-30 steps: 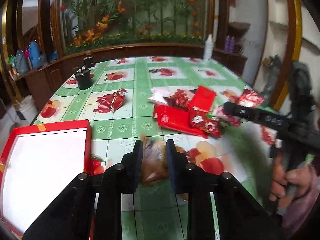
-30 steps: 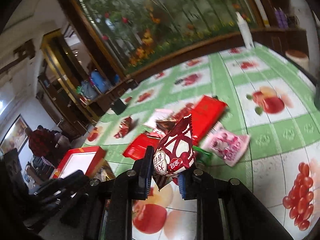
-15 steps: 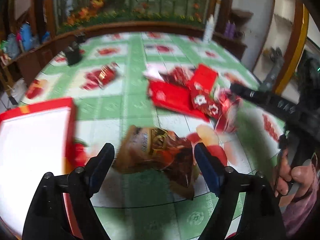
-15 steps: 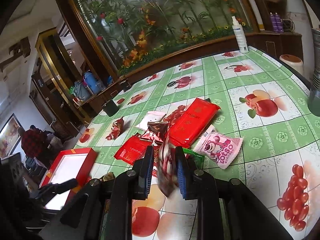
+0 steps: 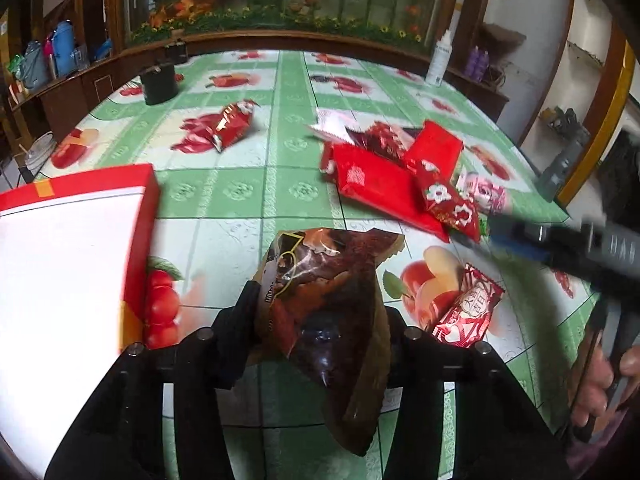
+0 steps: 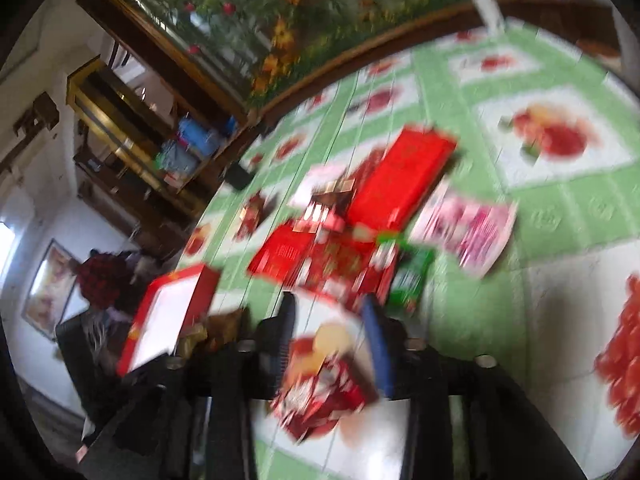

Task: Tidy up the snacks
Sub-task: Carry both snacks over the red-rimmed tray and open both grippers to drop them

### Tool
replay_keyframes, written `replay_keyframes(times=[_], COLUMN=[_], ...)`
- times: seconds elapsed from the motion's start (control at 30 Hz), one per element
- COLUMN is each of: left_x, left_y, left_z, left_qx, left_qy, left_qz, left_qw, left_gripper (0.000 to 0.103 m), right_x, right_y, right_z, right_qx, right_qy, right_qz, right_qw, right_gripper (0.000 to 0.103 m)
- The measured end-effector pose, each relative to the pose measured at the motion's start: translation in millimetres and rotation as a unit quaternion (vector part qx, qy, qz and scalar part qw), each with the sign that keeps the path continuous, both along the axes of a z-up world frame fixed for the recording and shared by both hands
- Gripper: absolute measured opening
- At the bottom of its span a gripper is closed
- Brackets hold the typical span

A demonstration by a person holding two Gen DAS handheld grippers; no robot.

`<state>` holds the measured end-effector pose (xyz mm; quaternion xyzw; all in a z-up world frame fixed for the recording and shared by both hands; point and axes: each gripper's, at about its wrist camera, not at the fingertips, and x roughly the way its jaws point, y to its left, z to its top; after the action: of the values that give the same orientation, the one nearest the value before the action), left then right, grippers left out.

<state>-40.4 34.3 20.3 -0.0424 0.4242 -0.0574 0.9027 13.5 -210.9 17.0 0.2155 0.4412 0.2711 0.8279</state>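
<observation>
My left gripper (image 5: 318, 312) is shut on a brown chocolate snack bag (image 5: 332, 312) and holds it above the table, just right of the red box with a white inside (image 5: 72, 264). My right gripper (image 6: 332, 320) is open; a small red and white snack packet (image 6: 320, 392) lies loose on the table under it. That packet also shows in the left wrist view (image 5: 468, 312). A pile of red, pink and green snack packs (image 6: 360, 232) lies ahead of the right gripper. The right wrist view is blurred by motion.
A lone red snack (image 5: 228, 124) lies on the far left part of the green fruit-print tablecloth (image 5: 280, 160). A black cup (image 5: 160, 82) and a white bottle (image 5: 438, 60) stand near the far edge. The right gripper's body (image 5: 580, 248) reaches in from the right.
The left gripper opened, then closed again on the brown bag. The right gripper opened and let go of the red and white packet, which now lies on the table.
</observation>
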Motion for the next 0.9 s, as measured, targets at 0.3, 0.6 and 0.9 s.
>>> replay_keyframes(times=[0.3, 0.6, 0.9], left_x=[-37.2, -62.4, -72.7], left_y=[23.7, 62.5, 116.5], left_z=[50.1, 66.5, 41.8], left_qx=[0.004, 0.039, 0.049], left_qy=[-0.079, -0.109, -0.072], left_qz=[0.035, 0.083, 0.148], left_qw=[0.9963, 0.9898, 0.9851], left_gripper=[0.047, 0.047, 0.047], right_x=[-39.8, -55.4, -54.4], right_y=[39.1, 112.8, 105.5], right_z=[-7.7, -8.2, -7.5], right_qx=[-0.093, -0.288, -0.269], right_qy=[0.065, -0.032, -0.047], right_qz=[-0.022, -0.042, -0.020], right_qw=[0.993, 0.956, 0.962], right_gripper=[0.052, 0.052, 0.015])
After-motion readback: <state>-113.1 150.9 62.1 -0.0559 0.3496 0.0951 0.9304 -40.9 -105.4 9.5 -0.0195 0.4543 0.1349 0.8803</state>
